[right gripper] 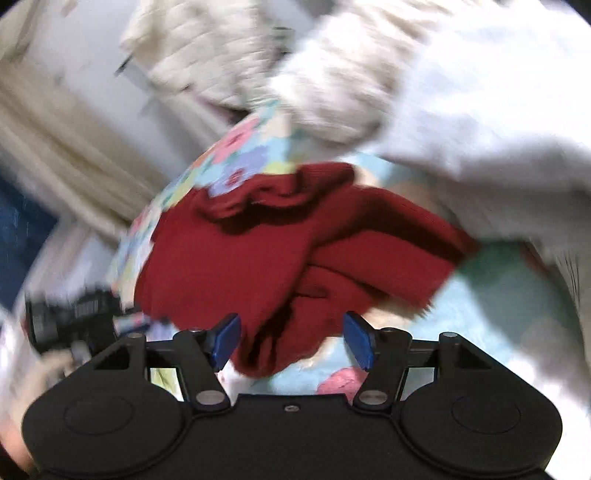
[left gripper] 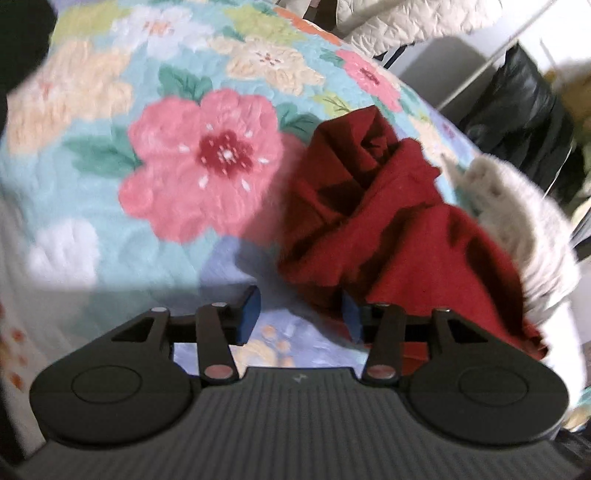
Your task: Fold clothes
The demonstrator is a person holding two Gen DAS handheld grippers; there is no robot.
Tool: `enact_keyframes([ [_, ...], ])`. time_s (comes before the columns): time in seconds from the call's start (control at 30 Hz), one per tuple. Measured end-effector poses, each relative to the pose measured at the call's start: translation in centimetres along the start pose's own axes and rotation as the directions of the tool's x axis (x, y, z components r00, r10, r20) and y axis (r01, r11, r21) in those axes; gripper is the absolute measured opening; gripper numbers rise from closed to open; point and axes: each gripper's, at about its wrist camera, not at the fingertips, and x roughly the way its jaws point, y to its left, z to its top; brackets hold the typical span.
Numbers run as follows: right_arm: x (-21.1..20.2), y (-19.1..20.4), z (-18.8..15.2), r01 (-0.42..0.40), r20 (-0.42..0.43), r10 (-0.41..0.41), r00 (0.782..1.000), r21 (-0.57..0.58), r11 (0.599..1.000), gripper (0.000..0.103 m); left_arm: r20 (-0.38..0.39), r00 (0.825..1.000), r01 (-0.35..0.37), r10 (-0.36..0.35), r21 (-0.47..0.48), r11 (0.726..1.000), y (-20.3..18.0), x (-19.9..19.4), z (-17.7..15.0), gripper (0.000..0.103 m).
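A crumpled dark red garment (left gripper: 384, 225) lies on a floral quilt (left gripper: 177, 155). In the left wrist view my left gripper (left gripper: 301, 314) is open just in front of the garment's near left edge, its right pad against the cloth. In the right wrist view the same red garment (right gripper: 266, 251) lies bunched ahead, and my right gripper (right gripper: 291, 338) stands open with a fold of the red cloth lying between its blue pads (right gripper: 356, 338). The other gripper (right gripper: 70, 317) shows at the left, blurred.
A fluffy white garment (left gripper: 517, 221) lies to the right of the red one, also visible as white fabric (right gripper: 461, 110) in the right wrist view. Pale quilted bedding (left gripper: 406, 22) hangs beyond the quilt. Dark clothes (left gripper: 517, 110) hang at the far right.
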Motion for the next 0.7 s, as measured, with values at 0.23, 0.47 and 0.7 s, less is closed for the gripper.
enact_keyframes([
  [0.23,1.9,-2.8,-1.1,-0.234,0.028,0.237,0.971,0.315,0.92,0.08,0.082,0.993,0.095,-0.09,-0.064,0.993,0.3,2.7,-0.1,0.067],
  [0.47,5.5,-2.4,-3.3,-0.23,0.25,0.132,0.959,0.415,0.88,0.083,0.173,0.978,0.119,-0.114,-0.019,0.993,-1.4,5.7,1.3,0.076],
  [0.7,7.6,-0.5,-1.6,-0.211,0.295,0.147,0.944,0.198,0.957,0.035,0.165,0.986,0.001,-0.026,0.15,0.989,-5.3,5.9,1.8,0.023],
])
